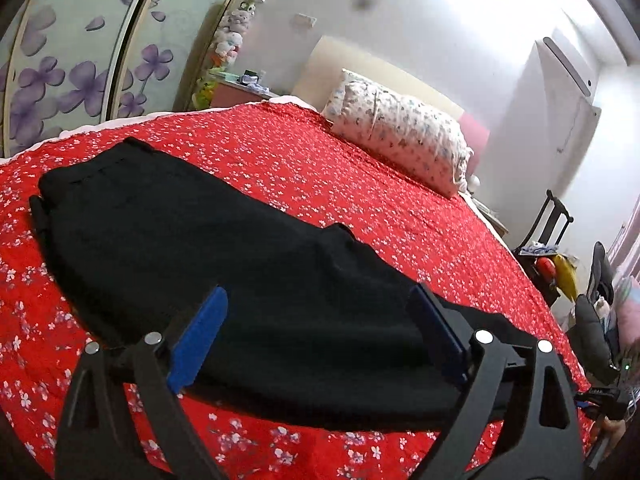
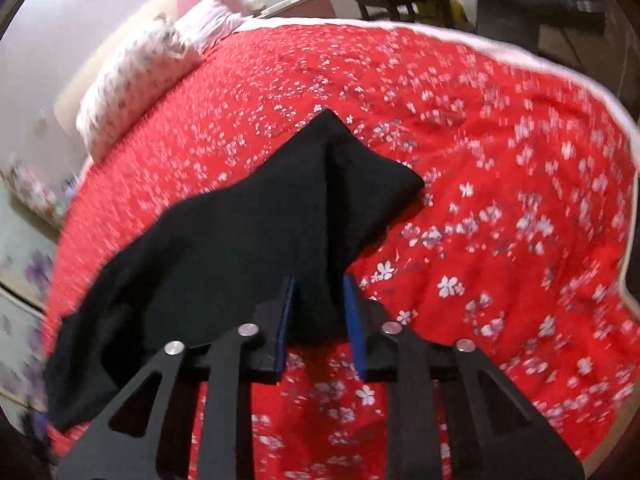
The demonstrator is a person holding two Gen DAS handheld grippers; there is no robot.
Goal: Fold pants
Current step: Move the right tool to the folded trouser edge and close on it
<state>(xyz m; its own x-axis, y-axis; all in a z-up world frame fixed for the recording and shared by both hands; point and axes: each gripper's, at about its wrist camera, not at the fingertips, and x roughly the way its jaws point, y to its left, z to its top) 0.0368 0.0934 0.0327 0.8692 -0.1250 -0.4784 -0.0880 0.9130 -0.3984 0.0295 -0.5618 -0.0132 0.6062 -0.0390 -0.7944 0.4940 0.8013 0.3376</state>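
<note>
A: Lying long across the red floral bedspread (image 1: 360,184), the black pants (image 1: 192,240) run from the upper left of the left wrist view down to the lower right, spread flat so the next fold has a straight edge.

B: And the left tongs (image 1: 316,312)?

A: Spread wide above the cloth, gripping nothing.

B: The right tongs (image 2: 320,304)?

A: Low in the centre of their own view, nearly together with a peak of black fabric between the pads; the blur hides whether they pinch it.
</note>
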